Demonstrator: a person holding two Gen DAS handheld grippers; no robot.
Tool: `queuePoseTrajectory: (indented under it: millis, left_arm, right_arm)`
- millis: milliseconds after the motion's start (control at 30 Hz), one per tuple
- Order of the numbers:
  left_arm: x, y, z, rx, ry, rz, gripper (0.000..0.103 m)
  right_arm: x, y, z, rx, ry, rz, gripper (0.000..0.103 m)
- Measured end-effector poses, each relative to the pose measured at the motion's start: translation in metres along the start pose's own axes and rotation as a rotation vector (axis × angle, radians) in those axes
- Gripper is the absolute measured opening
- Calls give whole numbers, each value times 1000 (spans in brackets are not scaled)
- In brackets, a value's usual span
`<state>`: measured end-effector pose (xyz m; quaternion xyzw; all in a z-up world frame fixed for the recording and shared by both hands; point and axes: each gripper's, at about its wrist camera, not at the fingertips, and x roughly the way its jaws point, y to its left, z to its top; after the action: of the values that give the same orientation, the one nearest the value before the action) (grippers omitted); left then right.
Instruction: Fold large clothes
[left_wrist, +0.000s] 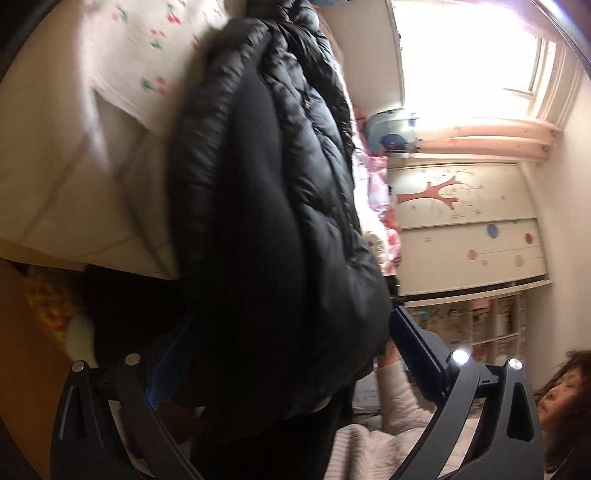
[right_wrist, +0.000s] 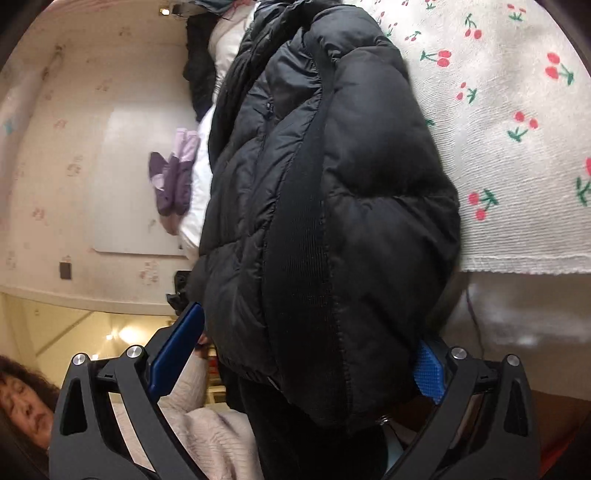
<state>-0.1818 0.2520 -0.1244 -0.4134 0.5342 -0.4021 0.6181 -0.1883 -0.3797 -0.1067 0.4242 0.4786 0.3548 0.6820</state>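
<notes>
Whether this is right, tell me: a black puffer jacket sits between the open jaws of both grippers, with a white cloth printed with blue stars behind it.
One detail is wrong: the white cloth is printed with red cherries, not blue stars, as the right wrist view shows. The rest holds: the black puffer jacket sits between the open jaws of the left gripper and the right gripper.

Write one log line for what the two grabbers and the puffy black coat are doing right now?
left gripper: open, astride jacket | right gripper: open, astride jacket | black puffer jacket: bunched on cherry-print cover | fold: unclear
</notes>
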Motion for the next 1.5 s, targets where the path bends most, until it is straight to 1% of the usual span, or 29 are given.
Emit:
queuePoseTrajectory:
  millis: [100, 233, 300, 333, 367, 400, 433, 467, 500, 533, 567, 667, 800, 833, 900, 967, 1000, 1033, 1067, 1100, 1133, 1167, 1200, 1233, 1300, 1400, 1433, 1467, 1500]
  left_arm:
    - [14, -2, -1, 5, 17, 21, 96]
    - [19, -1, -4, -5, 36, 41, 96]
    - [17, -2, -6, -9, 24, 52, 95]
    - [17, -1, -6, -3, 14, 80, 95]
    - [18, -2, -7, 0, 13, 91, 88]
    - [19, -5, -9, 8, 9, 117, 74]
    - [18, -8, -9, 13, 2, 145, 67]
    - [17, -11, -10, 16, -8, 155, 51]
    - [15, -17, -11, 25, -27, 163, 39]
    - [12, -21, -12, 30, -41, 180, 34]
    - [9, -29, -14, 33, -61, 193, 26]
    - [-2, -53, -15, 62, -105, 189, 14]
    - [-20, -112, -25, 167, -146, 144, 12]
    - [-24, -121, -30, 187, -143, 140, 12]
    - [-32, -131, -44, 217, -129, 135, 12]
    - [-38, -124, -53, 227, -89, 146, 12]
    - [-38, -110, -57, 210, -66, 164, 13]
    - [-37, -94, -59, 179, -36, 157, 16]
    - [-35, -77, -60, 148, -5, 146, 21]
    - [-32, -56, -61, 114, 10, 140, 31]
    - [-32, -34, -62, 67, 16, 125, 38]
    - [-33, -19, -62, 30, 15, 105, 53]
    - [-33, -7, -63, 7, 9, 89, 64]
    - [-35, 4, -66, -9, -10, 73, 69]
    - [-41, 18, -66, -37, -50, 14, 86]
    - [-43, 27, -62, -52, -93, -34, 96]
    - [-42, 29, -62, -52, -91, -45, 96]
    - [-38, 31, -62, -58, -88, -60, 96]
    - [-33, 34, -60, -65, -83, -79, 96]
  right_arm:
    - [1, -11, -1, 18, -13, 14, 96]
    - [-4, -34, -1, 59, -56, 137, 96]
    - [-3, -34, -3, 45, -69, 154, 95]
    - [-1, -30, -4, 22, -67, 161, 82]
    - [0, -27, -6, -2, -59, 163, 69]
    - [3, -23, -7, -27, -52, 151, 44]
    - [4, -19, -9, -51, -59, 133, 31]
    - [3, -17, -10, -65, -71, 142, 28]
    - [-1, -14, -11, -82, -84, 146, 22]
    - [-1, -6, -13, -101, -97, 152, 19]
    - [-2, 2, -14, -122, -111, 165, 17]
    - [-4, 35, -14, -197, -149, 189, 14]
    - [-18, 88, -21, -313, -165, 207, 13]
    - [-23, 101, -27, -346, -152, 198, 13]
    - [-38, 108, -39, -374, -121, 191, 13]
    - [-45, 99, -50, -354, -83, 170, 15]
    - [-47, 88, -55, -326, -57, 155, 19]
    - [-44, 71, -60, -280, -27, 139, 27]
    - [-41, 56, -63, -237, -6, 145, 35]
    - [-37, 39, -67, -193, 9, 155, 53]
    - [-34, 23, -70, -155, 16, 157, 64]
    - [-29, 10, -71, -122, 16, 161, 67]
    - [-25, -2, -72, -91, 16, 173, 70]
    - [-22, -13, -73, -64, 13, 187, 72]
    - [-16, -28, -73, -27, -5, 224, 78]
    - [-9, -43, -72, -1, -41, 307, 89]
    - [-5, -47, -71, 6, -50, 336, 91]
    - [-2, -53, -70, 23, -16, 345, 91]
    - [2, -57, -69, 32, -21, 367, 91]
